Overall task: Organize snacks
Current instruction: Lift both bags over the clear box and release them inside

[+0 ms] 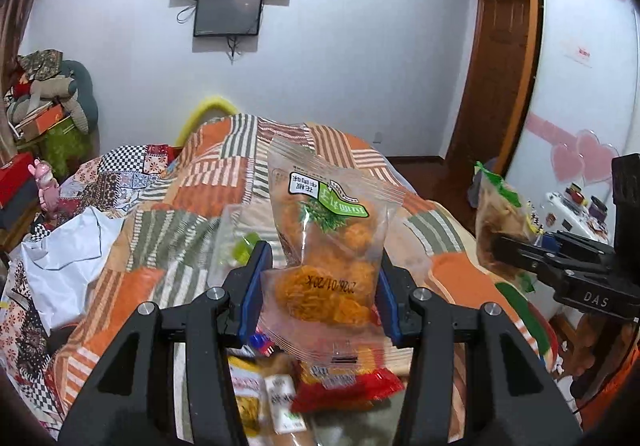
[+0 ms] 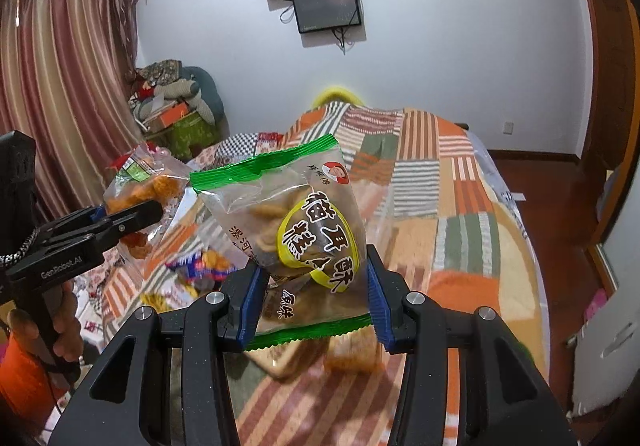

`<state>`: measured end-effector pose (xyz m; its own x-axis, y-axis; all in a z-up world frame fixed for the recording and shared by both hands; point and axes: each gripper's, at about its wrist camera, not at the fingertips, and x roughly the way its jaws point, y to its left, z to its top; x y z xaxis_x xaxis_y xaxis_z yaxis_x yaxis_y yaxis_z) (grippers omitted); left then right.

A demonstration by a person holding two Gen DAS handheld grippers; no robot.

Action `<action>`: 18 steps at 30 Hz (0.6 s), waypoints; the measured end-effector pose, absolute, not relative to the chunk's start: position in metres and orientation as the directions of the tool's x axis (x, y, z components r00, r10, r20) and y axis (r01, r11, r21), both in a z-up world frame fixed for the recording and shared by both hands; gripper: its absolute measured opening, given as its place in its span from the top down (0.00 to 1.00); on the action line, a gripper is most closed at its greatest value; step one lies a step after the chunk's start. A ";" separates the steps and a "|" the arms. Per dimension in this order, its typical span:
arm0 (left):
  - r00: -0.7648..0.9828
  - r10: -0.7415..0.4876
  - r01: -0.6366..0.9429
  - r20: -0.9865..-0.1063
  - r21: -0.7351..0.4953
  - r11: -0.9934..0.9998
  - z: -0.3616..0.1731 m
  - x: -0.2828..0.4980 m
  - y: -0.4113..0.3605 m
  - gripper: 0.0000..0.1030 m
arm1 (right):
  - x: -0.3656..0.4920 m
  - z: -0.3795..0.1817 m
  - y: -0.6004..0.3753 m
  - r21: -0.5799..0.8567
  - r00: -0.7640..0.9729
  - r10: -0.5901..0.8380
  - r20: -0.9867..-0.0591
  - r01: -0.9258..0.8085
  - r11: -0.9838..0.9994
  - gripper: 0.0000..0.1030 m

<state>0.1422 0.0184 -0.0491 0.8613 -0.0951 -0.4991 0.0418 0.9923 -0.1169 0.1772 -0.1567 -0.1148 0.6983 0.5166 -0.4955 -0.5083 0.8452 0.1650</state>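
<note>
My left gripper [image 1: 322, 286] is shut on a clear bag of orange fried snacks [image 1: 328, 230] with a green label, held up above the bed. My right gripper [image 2: 314, 294] is shut on a clear bag with green edges and a yellow-ringed label [image 2: 300, 230], also held up above the bed. The right gripper and its bag [image 1: 500, 222] show at the right of the left wrist view. The left gripper and its orange snack bag [image 2: 148, 182] show at the left of the right wrist view. More snack packets [image 1: 320, 382] lie on the bed below the left gripper.
A patchwork quilt [image 2: 440, 182] covers the bed. Loose packets [image 2: 200, 266] lie on it left of the right gripper. A white bag [image 1: 64, 246] lies at the bed's left. Cluttered boxes and toys [image 1: 44, 102] stand by the far wall. A wooden door [image 1: 500, 66] is at the right.
</note>
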 end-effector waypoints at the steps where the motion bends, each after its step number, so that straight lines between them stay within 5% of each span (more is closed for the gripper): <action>1: 0.862 -0.091 0.038 -0.498 -0.115 0.993 -0.048 0.146 0.020 0.53 | 0.180 -0.113 -0.156 0.165 0.702 0.517 -0.490 -0.508 0.846 0.59; 18: 0.832 -0.103 0.049 -0.545 -0.112 0.992 -0.063 0.224 0.024 0.53 | 0.234 -0.119 -0.136 0.212 0.700 0.518 -0.493 -0.480 0.851 0.59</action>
